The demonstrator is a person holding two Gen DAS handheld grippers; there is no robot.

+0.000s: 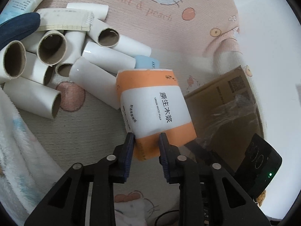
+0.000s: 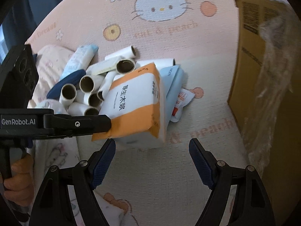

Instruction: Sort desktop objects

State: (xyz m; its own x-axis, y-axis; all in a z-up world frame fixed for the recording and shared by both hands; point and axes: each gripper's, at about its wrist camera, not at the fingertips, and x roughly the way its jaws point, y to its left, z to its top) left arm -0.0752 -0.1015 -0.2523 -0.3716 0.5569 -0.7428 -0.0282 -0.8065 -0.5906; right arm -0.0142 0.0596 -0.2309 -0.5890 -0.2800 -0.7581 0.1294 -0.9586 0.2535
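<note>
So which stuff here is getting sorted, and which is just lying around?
For the job:
- tissue pack, pinched in the left tool
- cardboard tubes
- blue packet
- cardboard box
- right tool, open

Just lying about:
- cartoon cat mat
- fluffy blanket

Both tongs, left tongs [image 1: 146,137] and right tongs [image 2: 152,145], are black with blue ribbed pads [image 2: 201,162] and silver screws; the left one carries white "GenRobot.AI" lettering.
</note>
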